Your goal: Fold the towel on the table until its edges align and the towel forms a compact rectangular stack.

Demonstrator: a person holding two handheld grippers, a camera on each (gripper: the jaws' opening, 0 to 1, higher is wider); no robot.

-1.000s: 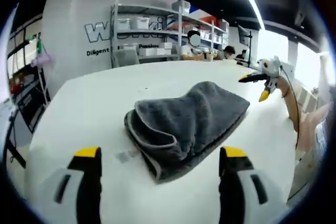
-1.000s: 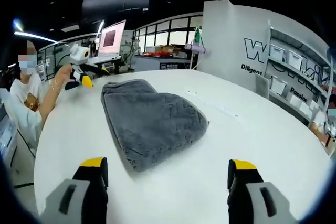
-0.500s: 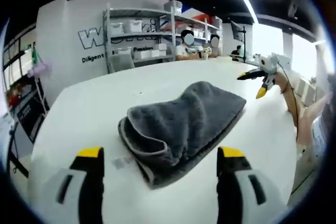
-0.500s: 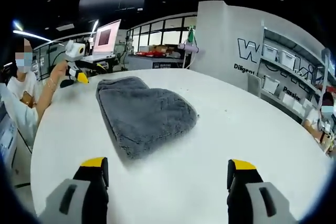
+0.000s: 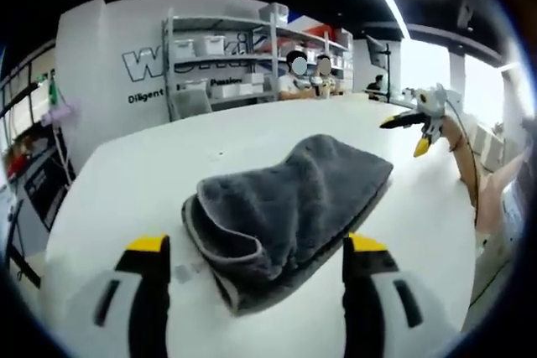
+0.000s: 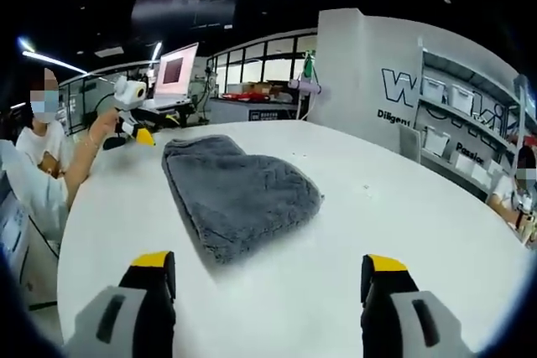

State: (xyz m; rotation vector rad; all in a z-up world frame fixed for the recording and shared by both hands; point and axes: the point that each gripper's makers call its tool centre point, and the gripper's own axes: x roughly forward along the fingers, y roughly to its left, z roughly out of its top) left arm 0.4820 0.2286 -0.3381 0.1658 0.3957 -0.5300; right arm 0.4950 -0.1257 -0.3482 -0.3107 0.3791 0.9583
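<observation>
- Closer now than a second ago, the left gripper (image 5: pixel 254 251) has eased toward the near fold of the towel (image 5: pixel 285 203), whose rolled end sits between the yellow-tipped jaws in the left gripper view; the towel itself lies as it did.
- Both left jaws stand spread wide, with nothing pinched; they hover above the table (image 5: pixel 126 182), apart from the cloth.
- The right gripper (image 6: pixel 273 267) has its jaws spread wide too, holding nothing, above bare table (image 6: pixel 394 207) short of the towel (image 6: pixel 239 194).
- The grey towel lies folded over on the white table, a rough, lopsided bundle rather than a neat rectangle: a doubled, pale-edged end faces the left gripper, and a flatter, wider flap faces the right one.
- In the left gripper view the right gripper (image 5: pixel 417 123) shows at the far right, past the towel, held by a hand.
- In the right gripper view the left gripper (image 6: pixel 134 127) appears at the far left beyond the towel, held by a seated person (image 6: pixel 38 157).
- Behind the table stand shelves (image 5: pixel 226 52) with bins and a lettered wall (image 5: pixel 117 64).
</observation>
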